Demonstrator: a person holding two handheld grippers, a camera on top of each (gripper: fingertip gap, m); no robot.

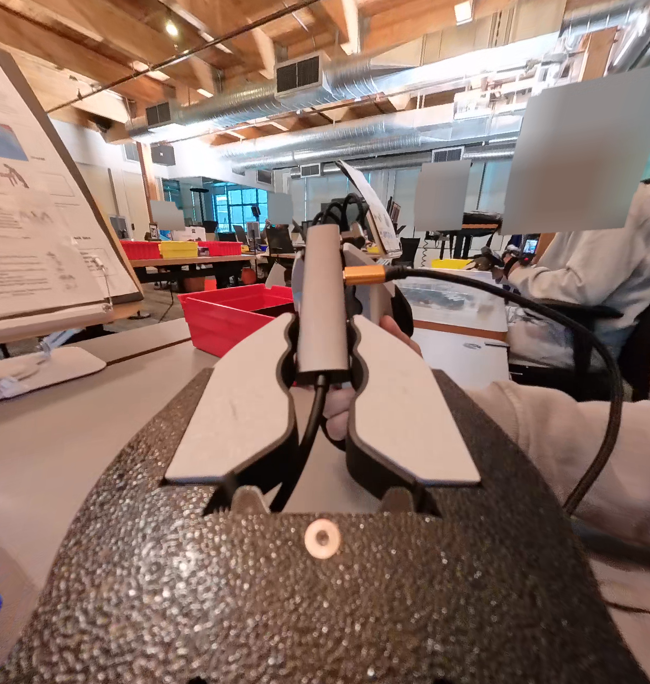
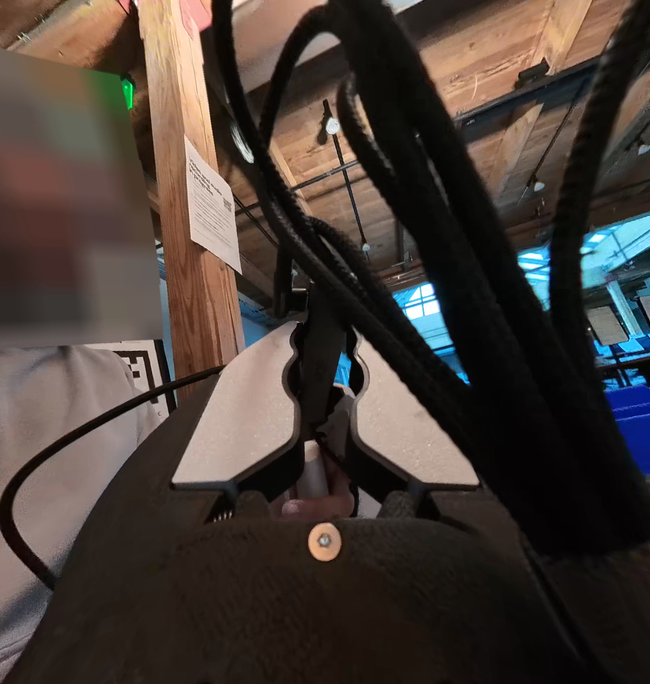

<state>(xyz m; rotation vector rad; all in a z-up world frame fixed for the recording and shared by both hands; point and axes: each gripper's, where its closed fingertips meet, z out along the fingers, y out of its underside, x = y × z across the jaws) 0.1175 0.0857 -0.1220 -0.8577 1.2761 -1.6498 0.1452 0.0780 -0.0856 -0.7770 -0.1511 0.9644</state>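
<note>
My left gripper (image 1: 323, 333) is shut on a silver USB hub (image 1: 321, 288) and holds it upright above the grey table (image 1: 75, 425). A thin black lead (image 1: 310, 418) leaves the hub's near end. A gold-collared plug (image 1: 364, 275) sits in the hub's right side, and its black braided cable (image 1: 560, 333) loops down to the right. My right gripper (image 2: 323, 351) faces up towards the ceiling. It is shut on a dark bar (image 2: 318, 362), which looks like the same hub in shadow. Its grey fingers (image 1: 371, 296) show just behind the hub. Black braided cables (image 2: 445, 259) hang across its view.
A red bin (image 1: 227, 318) stands on the table behind the hub. A printed sheet on a stand (image 1: 38, 229) is at the left. A person in a light sweatshirt (image 1: 593, 274) sits at the right. A wooden post (image 2: 190, 259) rises behind my right gripper. Some 5 cm of space lies between my two pairs of fingers.
</note>
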